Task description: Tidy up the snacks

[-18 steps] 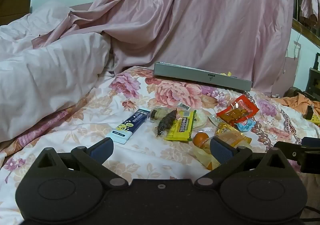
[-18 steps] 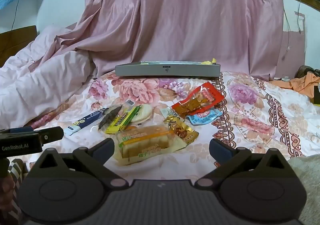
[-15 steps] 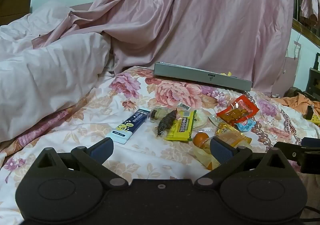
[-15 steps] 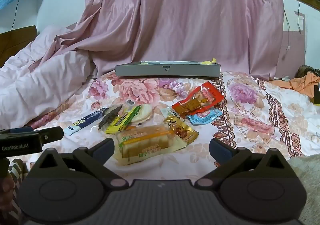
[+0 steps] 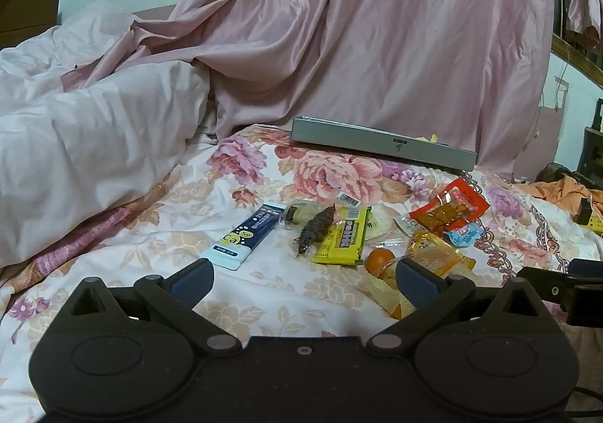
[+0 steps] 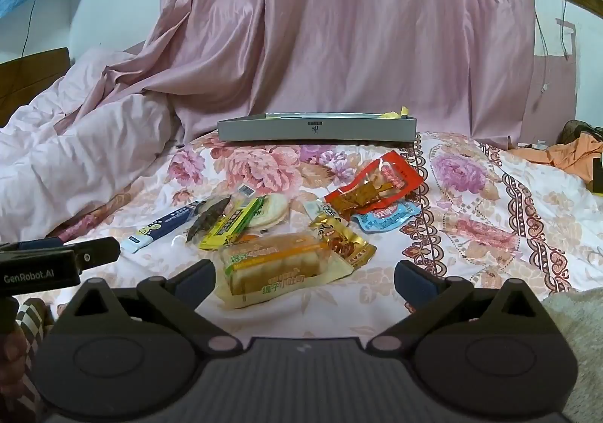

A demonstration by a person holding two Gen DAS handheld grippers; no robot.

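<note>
Several snack packets lie scattered on a floral bedsheet. In the left wrist view I see a blue-white bar (image 5: 248, 235), a dark dried snack (image 5: 316, 229), a yellow packet (image 5: 345, 235), a red packet (image 5: 448, 207) and a small orange (image 5: 379, 260). From the right wrist, a wrapped bread loaf (image 6: 280, 264) lies nearest, beside a gold packet (image 6: 341, 240), the red packet (image 6: 373, 187) and a light-blue packet (image 6: 388, 216). A grey tray (image 6: 316, 129) stands behind them. My left gripper (image 5: 303, 281) and right gripper (image 6: 304, 278) both hover open and hold nothing.
A pale pink duvet (image 5: 75, 144) is heaped at the left. A pink curtain (image 6: 339, 27) hangs behind the tray. Orange cloth (image 6: 580, 155) lies at the far right. The left gripper's body (image 6: 56, 261) shows at the right wrist view's left edge.
</note>
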